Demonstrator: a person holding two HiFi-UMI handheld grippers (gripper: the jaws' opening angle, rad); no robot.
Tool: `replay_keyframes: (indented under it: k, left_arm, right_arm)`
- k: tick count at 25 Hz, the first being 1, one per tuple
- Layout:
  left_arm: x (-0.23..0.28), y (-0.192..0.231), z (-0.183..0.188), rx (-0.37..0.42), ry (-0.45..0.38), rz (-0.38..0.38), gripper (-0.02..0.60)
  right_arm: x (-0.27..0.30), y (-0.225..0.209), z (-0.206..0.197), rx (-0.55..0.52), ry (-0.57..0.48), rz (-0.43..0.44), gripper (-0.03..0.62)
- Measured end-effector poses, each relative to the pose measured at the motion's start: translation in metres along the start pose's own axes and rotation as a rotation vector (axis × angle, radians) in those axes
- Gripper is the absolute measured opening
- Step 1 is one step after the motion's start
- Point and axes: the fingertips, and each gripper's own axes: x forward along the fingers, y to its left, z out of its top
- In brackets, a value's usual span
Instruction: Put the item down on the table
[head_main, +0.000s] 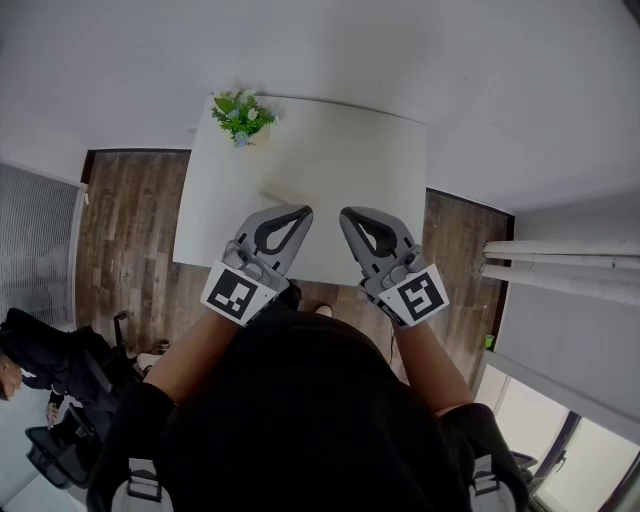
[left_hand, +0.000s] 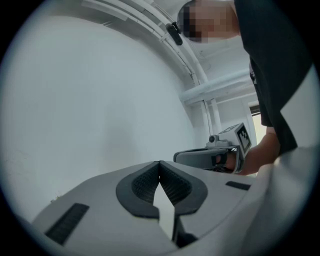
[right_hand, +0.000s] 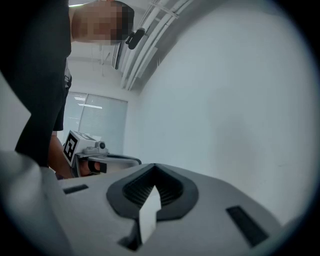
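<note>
My left gripper (head_main: 303, 211) and right gripper (head_main: 346, 214) are held side by side over the near edge of the white table (head_main: 360, 160), both pointing level toward the wall. In the left gripper view the left gripper (left_hand: 160, 163) has its tips meeting, with nothing between the ribbed pads. In the right gripper view the right gripper (right_hand: 153, 165) is likewise shut and empty. Each gripper view shows the other gripper off to the side. A faint pale patch (head_main: 272, 190) lies on the table ahead of the left gripper; I cannot tell what it is.
A small green potted plant (head_main: 242, 116) stands at the table's far left corner. Dark wood floor (head_main: 130, 230) shows on both sides of the table. A white wall lies beyond it, white pipes (head_main: 560, 260) run at the right, and a black chair (head_main: 50, 370) sits at the lower left.
</note>
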Motion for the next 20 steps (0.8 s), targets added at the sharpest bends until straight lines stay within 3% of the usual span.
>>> replay_keyframes:
  k: [20]
  left_arm:
    - [0.0029,0.0001,0.0017,-0.010,0.000,-0.001,-0.006]
  right_arm:
    - [0.0003,0.0008,-0.0049,-0.010,0.026,0.021,0.002]
